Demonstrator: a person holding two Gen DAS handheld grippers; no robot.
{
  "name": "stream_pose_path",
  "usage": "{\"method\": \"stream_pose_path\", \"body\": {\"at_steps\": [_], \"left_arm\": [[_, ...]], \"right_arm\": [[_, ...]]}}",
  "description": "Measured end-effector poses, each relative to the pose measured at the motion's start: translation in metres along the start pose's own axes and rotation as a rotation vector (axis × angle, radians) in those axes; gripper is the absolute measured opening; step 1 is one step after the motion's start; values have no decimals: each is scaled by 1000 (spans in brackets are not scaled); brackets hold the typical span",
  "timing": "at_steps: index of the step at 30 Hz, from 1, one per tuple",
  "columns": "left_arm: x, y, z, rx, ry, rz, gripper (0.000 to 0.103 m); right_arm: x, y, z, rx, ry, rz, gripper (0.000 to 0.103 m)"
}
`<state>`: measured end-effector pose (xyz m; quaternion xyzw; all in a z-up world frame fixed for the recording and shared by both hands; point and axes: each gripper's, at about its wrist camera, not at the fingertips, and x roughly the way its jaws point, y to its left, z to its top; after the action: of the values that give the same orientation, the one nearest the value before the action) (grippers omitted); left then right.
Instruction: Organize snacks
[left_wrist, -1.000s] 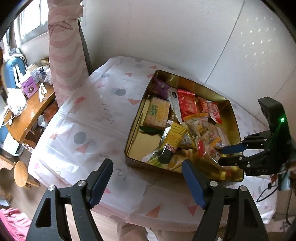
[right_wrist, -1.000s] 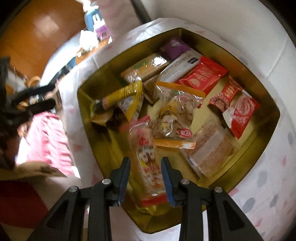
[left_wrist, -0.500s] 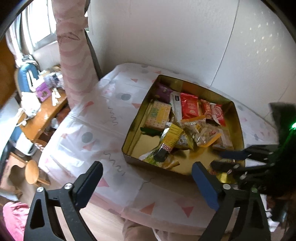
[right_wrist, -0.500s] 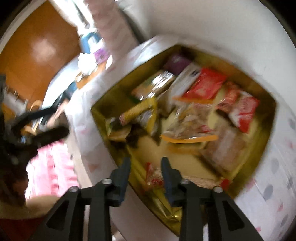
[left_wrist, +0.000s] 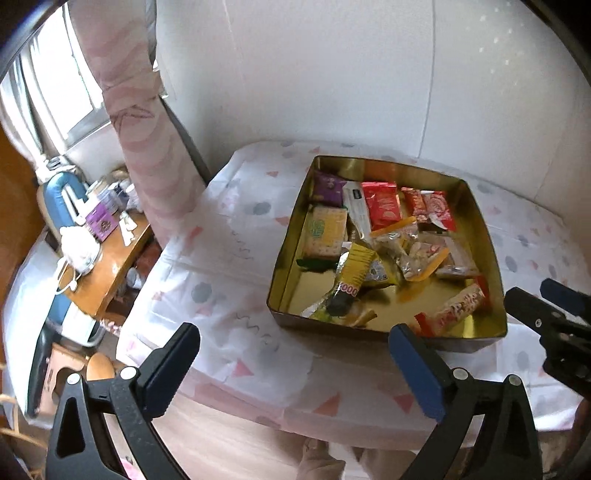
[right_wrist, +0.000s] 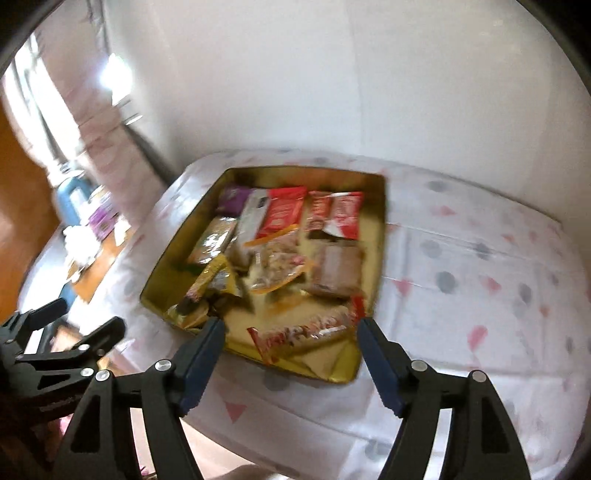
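Left view: the left gripper (left_wrist: 295, 354) tilts down at the lower edge, jaws fully apart and empty, above the cloth (left_wrist: 229, 266). The shiny gold tin (left_wrist: 288, 280) with crinkled snacks (left_wrist: 380, 206) sits right of center.

Right view: the right gripper (right_wrist: 290, 349), tilted down, has just been opening; nothing is between its jaws. A red wrapper (right_wrist: 303, 332) lies in the tin's near corner.

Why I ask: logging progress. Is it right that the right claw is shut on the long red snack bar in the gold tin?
Not quite. The right claw is open, its jaws having just opened; the long red snack bar lies free in the gold tin, as the right wrist view shows.
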<state>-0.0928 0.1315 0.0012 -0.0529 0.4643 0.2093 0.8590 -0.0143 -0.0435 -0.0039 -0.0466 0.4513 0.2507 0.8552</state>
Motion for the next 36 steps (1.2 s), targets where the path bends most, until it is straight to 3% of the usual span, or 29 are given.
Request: {"method": "stream_pose_path", "body": {"at_steps": [9, 18, 36], "left_arm": [[-8, 18, -9, 63, -23, -51, 103], [-11, 28, -10, 77, -41, -90, 103], [-12, 31, -9, 72, -44, -96, 103]], "right_arm": [[-25, 26, -27, 67, -73, -118, 75], [-28, 39, -35, 107, -78, -132, 75], [-26, 43, -33, 103, -71, -136, 75]]}}
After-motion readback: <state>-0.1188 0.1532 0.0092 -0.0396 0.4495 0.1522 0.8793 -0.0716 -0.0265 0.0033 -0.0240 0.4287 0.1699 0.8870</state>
